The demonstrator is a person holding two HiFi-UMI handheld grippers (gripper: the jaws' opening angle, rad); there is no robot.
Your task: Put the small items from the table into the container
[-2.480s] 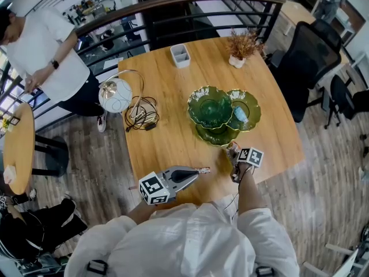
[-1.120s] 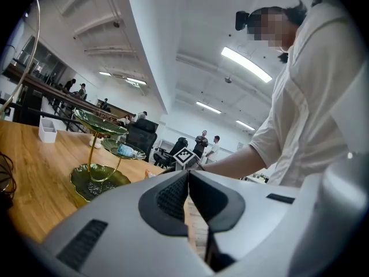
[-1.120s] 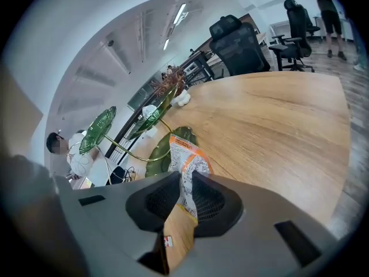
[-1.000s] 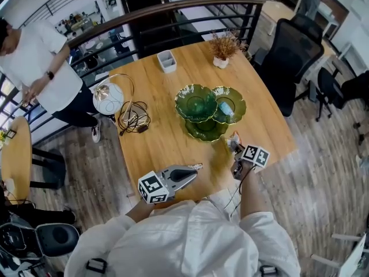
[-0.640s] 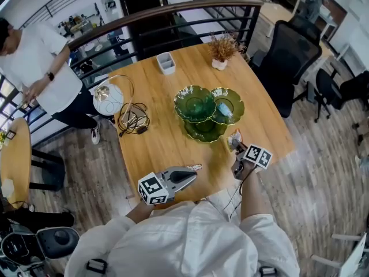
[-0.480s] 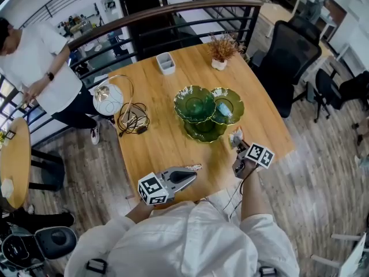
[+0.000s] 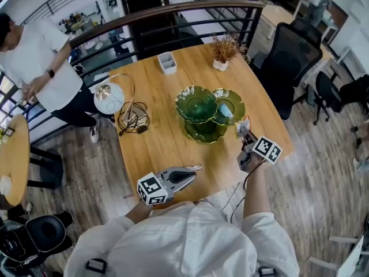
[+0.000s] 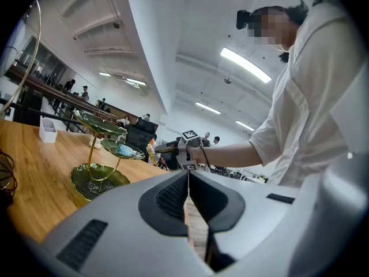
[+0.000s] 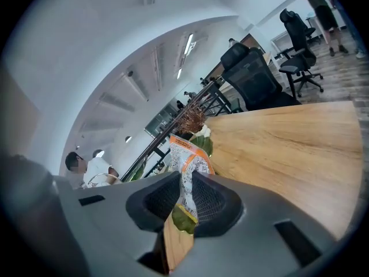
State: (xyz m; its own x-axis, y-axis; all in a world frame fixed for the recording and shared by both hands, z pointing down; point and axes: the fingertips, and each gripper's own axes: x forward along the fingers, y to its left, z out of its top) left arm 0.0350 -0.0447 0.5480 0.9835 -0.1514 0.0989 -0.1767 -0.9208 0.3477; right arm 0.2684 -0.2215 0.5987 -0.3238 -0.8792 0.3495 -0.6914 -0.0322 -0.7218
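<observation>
A green three-tier leaf-dish stand [image 7: 198, 106] sits mid-table, and a blue packet [image 7: 225, 113] lies in its right dish. My right gripper [image 7: 244, 131] hangs just right of that dish, above the table, shut on an orange, white and green snack packet [image 7: 241, 124]. The right gripper view shows the packet [image 9: 185, 154] pinched upright between the pads of the right gripper [image 9: 185, 196]. My left gripper [image 7: 195, 169] rests over the table's near edge, shut and empty. In its own view the left gripper [image 8: 188, 184] looks toward the stand [image 8: 95, 179].
A white globe lamp [image 7: 109, 97] and tangled cables [image 7: 135, 120] lie at the table's left. A small white box [image 7: 167, 62] and a potted dried plant [image 7: 222, 51] stand at the far edge. A black office chair [image 7: 294, 53] is at the right, a person in white [image 7: 34, 45] at the far left.
My right gripper has lifted the snack packet off the table and carried it up and away, closer to the stand's right dish. The left gripper has stayed put.
</observation>
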